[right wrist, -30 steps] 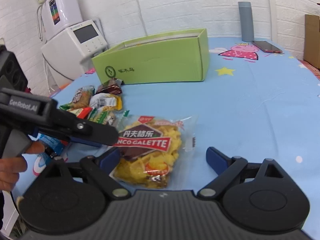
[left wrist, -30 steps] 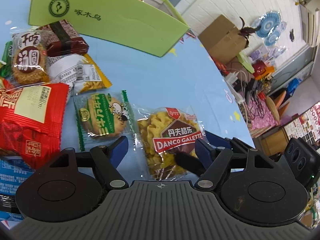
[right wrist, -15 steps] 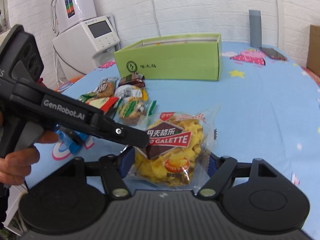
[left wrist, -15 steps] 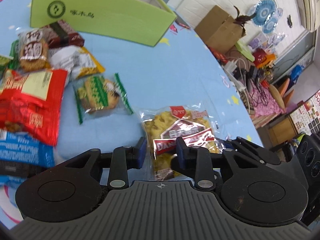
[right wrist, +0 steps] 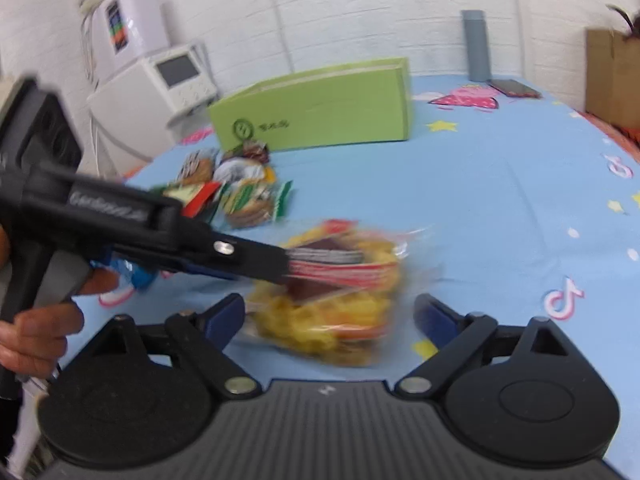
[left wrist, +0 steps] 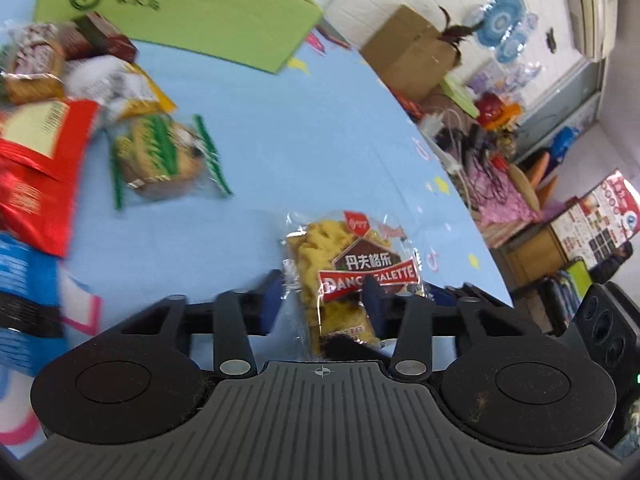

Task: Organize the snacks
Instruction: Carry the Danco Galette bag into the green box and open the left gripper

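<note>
My left gripper is shut on the Danco Galette bag, a clear pack of yellow wafers with a red and brown label, and holds it above the blue tablecloth. In the right wrist view the bag hangs blurred between my right gripper's open fingers, which do not touch it. The left gripper reaches in from the left. The green box stands at the back, open at the top. It also shows in the left wrist view.
A pile of loose snack packs lies left of the box: a green striped biscuit pack, a red pack, a yellow pack, a blue pack. A grey flask and a phone lie at the table's back right.
The left gripper closed on the Danco Galette bag and lifted it off the table. The right gripper stayed open and drew closer under the bag.
</note>
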Available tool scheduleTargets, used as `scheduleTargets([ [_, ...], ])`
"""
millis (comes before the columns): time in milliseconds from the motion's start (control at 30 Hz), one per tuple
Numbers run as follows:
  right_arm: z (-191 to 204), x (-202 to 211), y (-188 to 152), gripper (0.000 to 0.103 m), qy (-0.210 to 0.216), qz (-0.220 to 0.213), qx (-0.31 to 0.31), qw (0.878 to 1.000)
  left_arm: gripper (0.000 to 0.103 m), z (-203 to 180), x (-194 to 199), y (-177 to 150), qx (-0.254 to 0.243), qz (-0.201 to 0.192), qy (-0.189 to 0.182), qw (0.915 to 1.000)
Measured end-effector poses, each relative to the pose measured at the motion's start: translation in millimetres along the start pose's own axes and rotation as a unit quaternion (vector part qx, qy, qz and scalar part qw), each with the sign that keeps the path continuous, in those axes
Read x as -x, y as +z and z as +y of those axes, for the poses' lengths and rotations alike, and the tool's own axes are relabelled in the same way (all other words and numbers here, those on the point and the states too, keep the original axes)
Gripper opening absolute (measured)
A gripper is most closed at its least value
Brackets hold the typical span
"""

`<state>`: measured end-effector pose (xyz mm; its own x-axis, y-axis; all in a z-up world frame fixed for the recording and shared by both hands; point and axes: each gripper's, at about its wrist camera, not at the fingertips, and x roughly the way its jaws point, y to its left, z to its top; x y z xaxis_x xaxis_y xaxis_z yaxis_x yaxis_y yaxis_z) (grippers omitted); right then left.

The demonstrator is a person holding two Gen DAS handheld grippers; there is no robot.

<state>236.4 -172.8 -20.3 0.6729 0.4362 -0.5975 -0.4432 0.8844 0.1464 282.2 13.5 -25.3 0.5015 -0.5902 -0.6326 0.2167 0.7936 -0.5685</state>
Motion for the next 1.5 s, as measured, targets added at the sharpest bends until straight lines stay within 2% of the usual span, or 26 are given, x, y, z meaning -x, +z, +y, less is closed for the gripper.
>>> scheduleTargets([
  [33,7.6,-1.3,1.9,0.095,-0.006,0.005,0.013,1.0,0.022,-3.7,0.0,0.6,-0.003,-0.001,0.008,1.0],
  [133,10.6,-1.9,11.2,0.094,0.003,0.005,0.014,1.0,0.019,-4.4,2.6,11.1,0.018,0.001,-0.002,0.9998],
  [267,8.3,-1.0,33.0,0.094,0.009,-0.013,0.019,1.0,0.019,-4.8,12.3,34.0,0.018,-0.014,-0.005,0.9997],
  [600,-7.2,-34.7,101.1,0.091,0.046,-0.024,0.026,0.998,0.02,-11.1,24.7,89.4,-0.012,-0.054,0.053,0.9971],
  [800,-5.8,-47.8,129.8,0.091,0.045,-0.029,0.051,0.997,0.021,-1.3,28.4,114.3,-0.006,-0.066,0.046,0.9967],
  [967,-4.8,-63.9,159.3,0.091,0.044,-0.036,0.073,0.996,0.022,-0.7,30.6,146.2,-0.024,-0.079,0.059,0.9948],
  [1133,-9.3,-93.9,213.7,0.092,0.051,-0.048,0.086,0.994,0.024,8.1,31.3,209.5,-0.047,-0.102,0.07,0.9912],
  [1267,-18.5,-132.6,257.0,0.092,0.044,-0.039,0.09,0.994,0.025,30.0,13.8,258.3,-0.042,-0.101,0.075,0.9912],
  [1367,-28.1,-166.3,271.6,0.093,0.04,-0.022,0.091,0.995,0.028,53.5,-8.8,281.1,-0.024,-0.087,0.081,0.9926],
  [1500,-43.8,-196.4,271.6,0.093,0.005,0.0,0.087,0.996,0.04,74.3,-29.5,296.7,-0.02,-0.077,0.108,0.991],
])
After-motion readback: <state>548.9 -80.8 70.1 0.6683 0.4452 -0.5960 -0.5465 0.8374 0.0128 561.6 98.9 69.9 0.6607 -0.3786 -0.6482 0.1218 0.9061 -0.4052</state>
